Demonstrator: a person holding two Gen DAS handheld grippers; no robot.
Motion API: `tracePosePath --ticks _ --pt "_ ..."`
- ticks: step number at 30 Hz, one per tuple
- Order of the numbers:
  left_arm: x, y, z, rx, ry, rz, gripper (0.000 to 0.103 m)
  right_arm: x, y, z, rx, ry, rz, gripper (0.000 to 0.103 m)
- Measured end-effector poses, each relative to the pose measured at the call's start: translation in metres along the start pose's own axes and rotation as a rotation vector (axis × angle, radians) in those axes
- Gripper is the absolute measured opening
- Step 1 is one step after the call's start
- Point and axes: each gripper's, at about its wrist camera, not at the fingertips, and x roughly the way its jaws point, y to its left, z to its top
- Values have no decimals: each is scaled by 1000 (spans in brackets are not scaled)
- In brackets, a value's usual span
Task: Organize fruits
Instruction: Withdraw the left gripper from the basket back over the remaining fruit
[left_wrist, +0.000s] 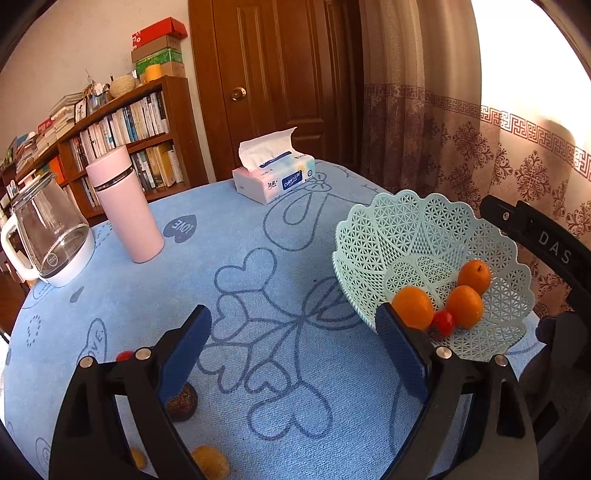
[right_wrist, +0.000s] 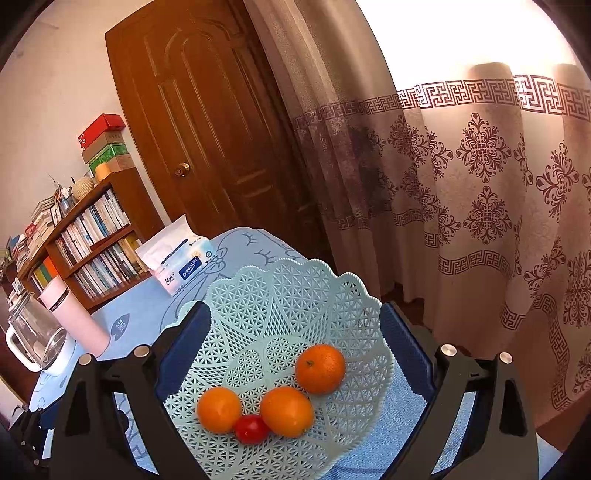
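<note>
Already three oranges (right_wrist: 286, 411) and a cherry tomato (right_wrist: 252, 427) sit in the mint basket (right_wrist: 295, 295) — several small fruits (left_wrist: 182, 400) remain on the blue tablecloth (left_wrist: 295, 258) — while left gripper (left_wrist: 295, 343) and right gripper (right_wrist: 295, 339) are both spread wide, empty.

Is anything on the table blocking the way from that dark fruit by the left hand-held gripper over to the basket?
Nothing visible does. Between the dark fruit and the basket lies only bare blue tablecloth. The left hand-held gripper hangs open above that stretch, holding nothing.
</note>
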Motion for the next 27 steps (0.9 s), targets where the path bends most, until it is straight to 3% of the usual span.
tracePosePath --ticks 11,27 --pt "-19 12 -10 3 -29 74 91 -6 7 0 -25 -27 62 94" --pt "-37 52 -28 -65 -18 151 91 -8 16 -3 -64 -28 85 94"
